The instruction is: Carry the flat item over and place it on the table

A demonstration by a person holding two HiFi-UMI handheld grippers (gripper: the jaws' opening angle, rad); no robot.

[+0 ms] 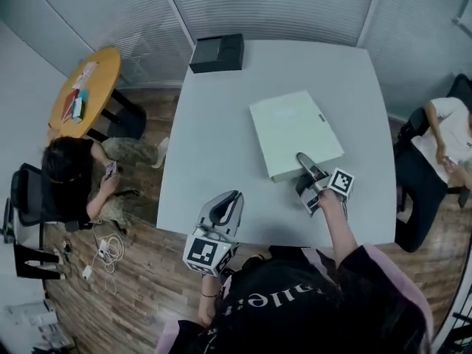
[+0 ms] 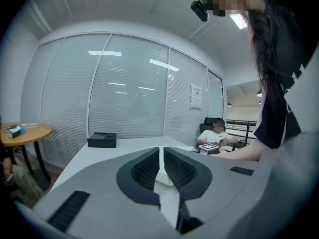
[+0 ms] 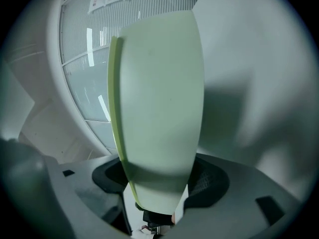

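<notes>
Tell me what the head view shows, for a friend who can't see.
The right gripper clamps the near corner of a flat pale green box, on or just above a white table. The left gripper hangs empty at the near edge; a black box sits at the far edge.

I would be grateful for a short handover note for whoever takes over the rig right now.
Left gripper: shut, empty, over the near part of the table.
Right gripper: shut on the near edge of the box.
Box: lies flat over the middle of the table; I cannot tell whether it rests on it yet.
Done: box brought to the table.
Left: set it down fully if needed, release, draw back.
</notes>
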